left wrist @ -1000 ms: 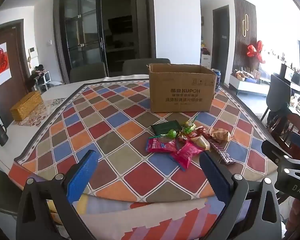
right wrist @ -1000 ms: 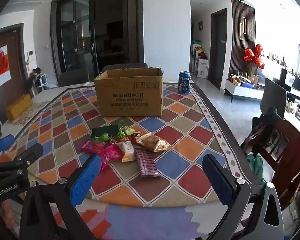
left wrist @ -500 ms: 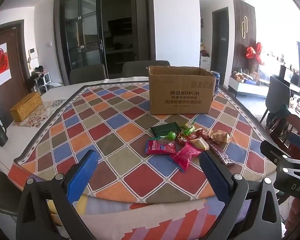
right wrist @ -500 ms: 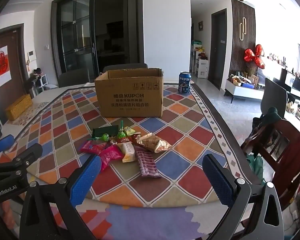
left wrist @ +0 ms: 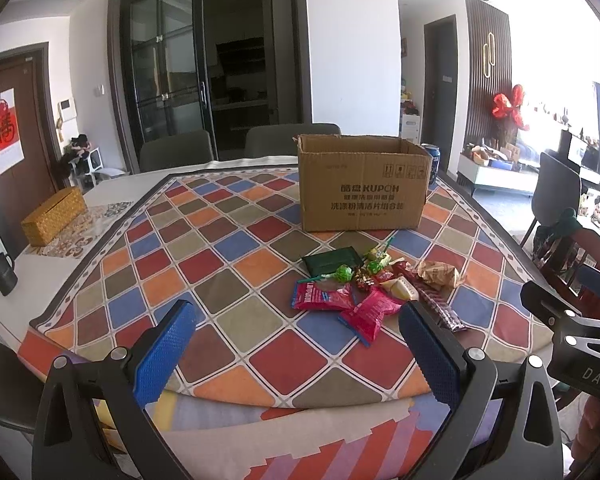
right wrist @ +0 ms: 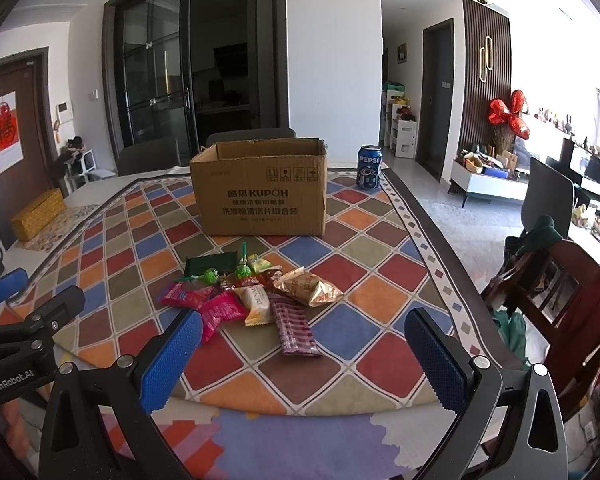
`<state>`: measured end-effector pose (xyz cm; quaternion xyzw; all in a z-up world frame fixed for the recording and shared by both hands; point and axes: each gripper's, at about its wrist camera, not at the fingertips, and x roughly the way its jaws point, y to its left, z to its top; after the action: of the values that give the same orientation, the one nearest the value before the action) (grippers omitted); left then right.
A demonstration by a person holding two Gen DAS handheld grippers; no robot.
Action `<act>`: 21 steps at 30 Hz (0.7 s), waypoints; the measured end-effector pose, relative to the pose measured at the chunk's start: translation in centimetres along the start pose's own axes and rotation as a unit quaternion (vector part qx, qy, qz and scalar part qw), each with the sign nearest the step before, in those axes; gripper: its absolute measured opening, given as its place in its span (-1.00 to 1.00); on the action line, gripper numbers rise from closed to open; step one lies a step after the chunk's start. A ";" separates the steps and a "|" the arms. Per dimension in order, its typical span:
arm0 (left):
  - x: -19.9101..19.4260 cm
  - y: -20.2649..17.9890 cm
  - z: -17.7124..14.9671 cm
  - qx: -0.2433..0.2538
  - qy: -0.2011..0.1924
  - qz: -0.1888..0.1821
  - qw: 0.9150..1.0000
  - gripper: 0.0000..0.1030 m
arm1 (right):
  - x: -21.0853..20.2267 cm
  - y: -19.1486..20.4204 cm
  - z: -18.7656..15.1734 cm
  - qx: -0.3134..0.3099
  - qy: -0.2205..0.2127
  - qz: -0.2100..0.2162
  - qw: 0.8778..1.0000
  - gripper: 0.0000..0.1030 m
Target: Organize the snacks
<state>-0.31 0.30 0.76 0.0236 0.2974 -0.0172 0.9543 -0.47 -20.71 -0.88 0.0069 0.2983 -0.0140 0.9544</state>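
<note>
On the far left we see a woven yellow box (left wrist: 54,216) and a dark mug (left wrist: 2,273) beside the checked tablecloth (left wrist: 236,256), and our left gripper (left wrist: 296,354) hangs wide apart and holds nothing at the near edge. Just right of its centre lies the snack pile (left wrist: 374,284), with the open cardboard box (left wrist: 364,186) behind it. Our right gripper (right wrist: 300,358), likewise spread wide and bare, has the maroon striped bar (right wrist: 294,326) nearest, the golden packet (right wrist: 308,286) further off, and a Pepsi can (right wrist: 369,173) far right of the box.
</note>
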 end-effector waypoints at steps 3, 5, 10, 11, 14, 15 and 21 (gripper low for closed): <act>0.0 0.0 0.1 0.001 0.000 0.000 1.000 1.00 | 0.0 0.0 0.0 -0.001 0.000 0.000 1.000 0.99; -0.1 0.0 0.1 0.000 0.000 0.000 1.000 1.00 | 0.0 0.0 0.0 -0.001 -0.001 0.000 1.000 0.99; 0.0 -0.1 0.0 0.001 -0.001 0.001 1.000 1.00 | -0.1 0.0 0.0 0.000 -0.001 0.000 1.000 0.99; -0.1 -0.1 0.0 0.001 -0.001 0.001 1.000 1.00 | -0.1 0.0 0.0 0.000 -0.001 0.000 1.000 0.99; 0.0 -0.1 0.0 0.001 -0.001 0.001 1.000 1.00 | -0.1 0.0 0.0 -0.001 -0.001 0.000 1.000 0.99; -0.1 -0.1 0.0 0.001 -0.002 0.001 1.000 1.00 | -0.1 0.0 0.0 -0.001 -0.002 0.000 1.000 0.99; -0.1 -0.1 0.1 0.002 -0.002 0.001 1.000 1.00 | -0.2 0.0 0.0 -0.001 -0.002 0.000 1.000 0.99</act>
<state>-0.37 0.21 0.93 0.0252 0.2951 -0.0172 0.9550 -0.62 -20.73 -0.82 0.0063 0.2965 -0.0141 0.9549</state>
